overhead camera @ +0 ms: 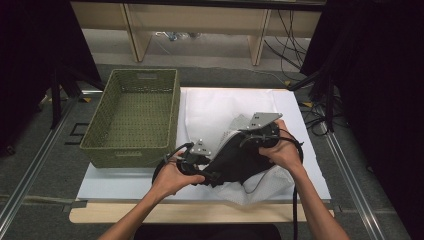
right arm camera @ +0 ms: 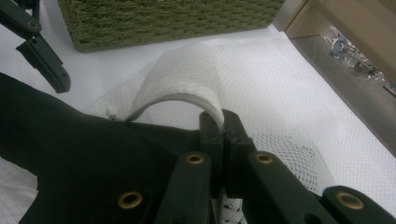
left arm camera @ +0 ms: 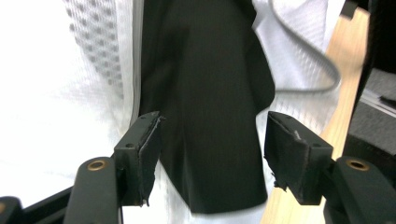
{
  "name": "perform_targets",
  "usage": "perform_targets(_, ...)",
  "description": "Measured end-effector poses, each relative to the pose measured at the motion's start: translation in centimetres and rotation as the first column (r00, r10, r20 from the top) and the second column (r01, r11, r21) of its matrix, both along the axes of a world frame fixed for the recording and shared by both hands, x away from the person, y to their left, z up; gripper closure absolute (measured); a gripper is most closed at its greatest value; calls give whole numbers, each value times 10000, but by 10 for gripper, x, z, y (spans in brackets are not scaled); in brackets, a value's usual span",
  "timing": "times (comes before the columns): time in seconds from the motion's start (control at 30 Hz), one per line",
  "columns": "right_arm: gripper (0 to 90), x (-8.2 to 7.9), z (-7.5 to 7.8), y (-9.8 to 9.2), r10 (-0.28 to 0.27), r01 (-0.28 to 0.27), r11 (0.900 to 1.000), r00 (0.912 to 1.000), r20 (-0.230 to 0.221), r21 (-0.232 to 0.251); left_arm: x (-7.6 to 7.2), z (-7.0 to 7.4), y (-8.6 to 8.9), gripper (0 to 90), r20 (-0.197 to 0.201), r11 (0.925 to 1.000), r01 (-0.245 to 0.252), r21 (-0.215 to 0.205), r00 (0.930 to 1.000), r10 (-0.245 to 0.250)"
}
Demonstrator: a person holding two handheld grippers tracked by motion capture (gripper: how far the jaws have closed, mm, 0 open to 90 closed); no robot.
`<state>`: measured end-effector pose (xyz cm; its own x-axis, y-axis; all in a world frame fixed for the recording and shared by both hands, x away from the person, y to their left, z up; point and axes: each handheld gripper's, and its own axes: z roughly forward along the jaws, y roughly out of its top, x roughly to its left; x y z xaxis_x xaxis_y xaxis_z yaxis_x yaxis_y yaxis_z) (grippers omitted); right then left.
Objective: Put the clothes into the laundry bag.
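A black cloth point(overhead camera: 240, 160) lies partly inside a white mesh bag point(overhead camera: 260, 189) at the front of the table. My right gripper point(overhead camera: 247, 139) is shut on the bag's white banded rim point(right arm camera: 187, 100), and holds it up in an arch over the black cloth point(right arm camera: 70, 140). In the right gripper view the jaws point(right arm camera: 223, 122) meet with the band pinched between them. My left gripper point(overhead camera: 210, 174) is at the cloth's left end. Its jaws point(left arm camera: 212, 140) stand open on either side of a fold of the black cloth point(left arm camera: 205, 84), and the pads do not press on it.
A green woven basket point(overhead camera: 172, 107) stands at the left on the white sheet point(overhead camera: 125, 182) that covers the table. The wooden front edge point(left arm camera: 341, 93) lies close to the bag. A grey cable point(left arm camera: 303, 70) loops over the mesh. Dark curtains hang at both sides.
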<state>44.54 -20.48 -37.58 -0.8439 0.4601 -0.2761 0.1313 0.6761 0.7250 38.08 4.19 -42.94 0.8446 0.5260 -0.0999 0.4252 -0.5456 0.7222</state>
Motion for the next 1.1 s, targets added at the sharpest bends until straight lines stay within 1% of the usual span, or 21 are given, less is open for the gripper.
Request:
perform_targets(0.07,899,0,-1,0,0,0,10000,10000,13,-14,-1,-3,1,376,-12,9997,-14,247,10000,14)
perform_targets(0.13,899,0,-1,1,20,-20,10000,10000,-24,-33,0,-6,-1,413,-78,9999,0,120,10000,1)
perform_targets(0.17,899,-1,-1,1,8,-8,10000,10000,-29,-38,-1,-7,-2,474,25,9998,8,213,10000,-8)
perform_targets(0.23,899,-1,-1,1,25,-25,10000,10000,-45,-32,-1,-9,-6,491,51,9997,137,182,9999,-138)
perform_targets(0.27,899,-1,-1,1,42,-42,10000,10000,-31,-40,-2,-10,-8,523,-13,9999,99,45,10000,-99)
perform_targets(0.33,899,0,-1,1,149,-148,9999,9999,48,-85,-1,-12,-12,589,-6,9996,221,197,9998,-221)
perform_targets(0.4,899,-2,-1,1,-35,35,10000,10000,-42,-62,-1,-13,-14,700,-67,9998,90,190,9999,-89)
perform_targets(0.43,899,-1,-1,1,127,-126,9999,9999,40,-112,0,-14,-15,700,26,9995,51,298,10000,-52)
perform_targets(0.47,899,-1,-1,2,132,-131,9998,9999,67,-141,1,-14,-17,743,8,9998,114,156,9999,-114)
perform_targets(0.57,899,-1,0,3,168,-167,9998,9998,106,-120,2,-13,-21,830,-84,9999,87,107,9999,-86)
perform_targets(0.6,899,-1,0,3,168,-167,9998,9998,106,-120,3,-13,-22,830,-207,10000,-71,47,9998,72)
perform_targets(0.63,899,-2,0,3,179,-178,9998,9998,118,-125,4,-12,-24,845,-236,10000,-16,9,9997,17)
perform_targets(0.77,899,-2,2,2,70,-69,10000,9999,83,-67,7,-7,-33,854,-72,9999,28,131,10000,-27)
perform_targets(0.8,899,-1,2,2,157,-156,9998,9997,174,-89,7,-7,-36,855,-105,9999,-123,-16,9999,123)
perform_targets(0.83,899,-1,2,2,149,-147,9999,9998,159,-76,10,-5,-38,855,6,10000,16,77,10000,-16)
perform_targets(0.87,899,-3,3,1,-19,19,10000,10000,37,-29,11,-5,-42,855,-77,10000,-82,-14,9999,82)
perform_targets(0.93,899,-2,3,1,-4,4,10000,10000,66,-31,13,-3,-47,855,-28,9999,-35,-95,10000,35)
perform_targets(1.0,898,-2,4,0,-25,25,10000,10000,74,13,16,-2,-52,855,12,10000,11,-22,10000,-11)
perform_targets(1.03,899,-1,5,-1,75,-75,10000,9998,175,-22,18,-3,-55,855,-79,9996,-162,-232,9998,160)
perform_targets(1.07,899,0,5,-1,96,-96,10000,9997,226,0,20,-1,-55,855,-30,9997,-148,-178,9999,147)
perform_targets(1.1,899,-1,6,-2,-30,29,10000,9999,144,47,23,-1,-56,855,-121,9990,-256,-367,9996,251)
